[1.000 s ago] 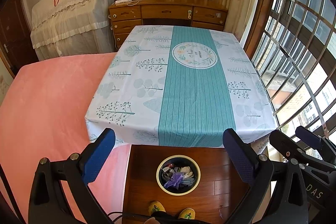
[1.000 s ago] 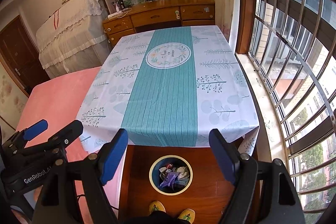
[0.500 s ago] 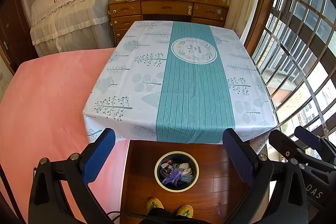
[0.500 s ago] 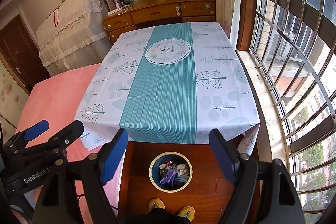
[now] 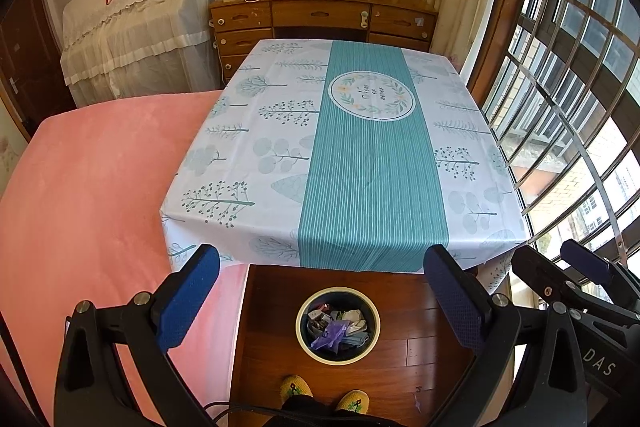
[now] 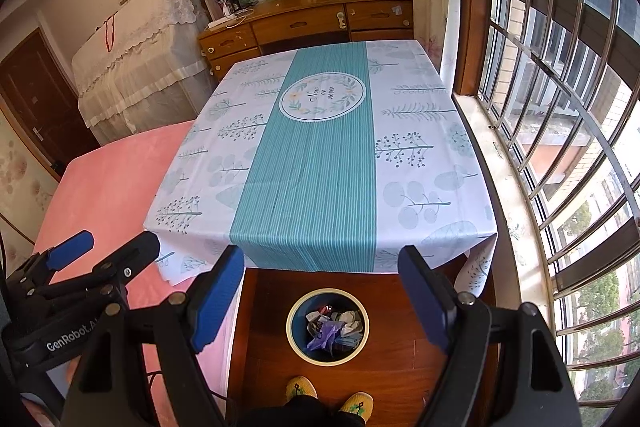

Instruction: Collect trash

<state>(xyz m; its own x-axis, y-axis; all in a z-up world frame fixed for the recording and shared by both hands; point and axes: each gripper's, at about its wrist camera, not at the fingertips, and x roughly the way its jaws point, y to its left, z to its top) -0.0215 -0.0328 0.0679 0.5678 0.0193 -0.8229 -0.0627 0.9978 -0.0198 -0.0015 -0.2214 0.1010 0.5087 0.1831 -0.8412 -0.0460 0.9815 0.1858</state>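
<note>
One round trash bin [image 5: 338,325] stands upright on the wooden floor [image 5: 404,351], its open mouth facing straight up at both cameras, so there is no long axis to call. Inside it sits a jumble of trash [image 5: 336,327]: a purple wrapper [image 5: 332,334] on top, crumpled pale paper [image 5: 354,317] and several smaller scraps too tangled to count.

The left gripper [image 5: 320,301] hangs above with both blue-padded fingers spread wide, nothing between them; in its own view the bin lies right in the gap, low and central. The right gripper [image 6: 322,297] is just as wide apart and equally empty, with the bin [image 6: 328,325] again framed between its two fingers. The two grippers sit side by side, each showing at the edge of the other's view.

Just beyond the bin, one table [image 5: 472,195] stretches away lengthwise under a white leaf-print cloth with a teal stripe [image 5: 372,187] down the middle. Two yellow slippers [image 5: 296,389] of the person poke in at the bottom edge, just short of the bin. A pink bed [image 5: 88,187] fills the left side, and a barred window [image 6: 568,99] runs along the right.
</note>
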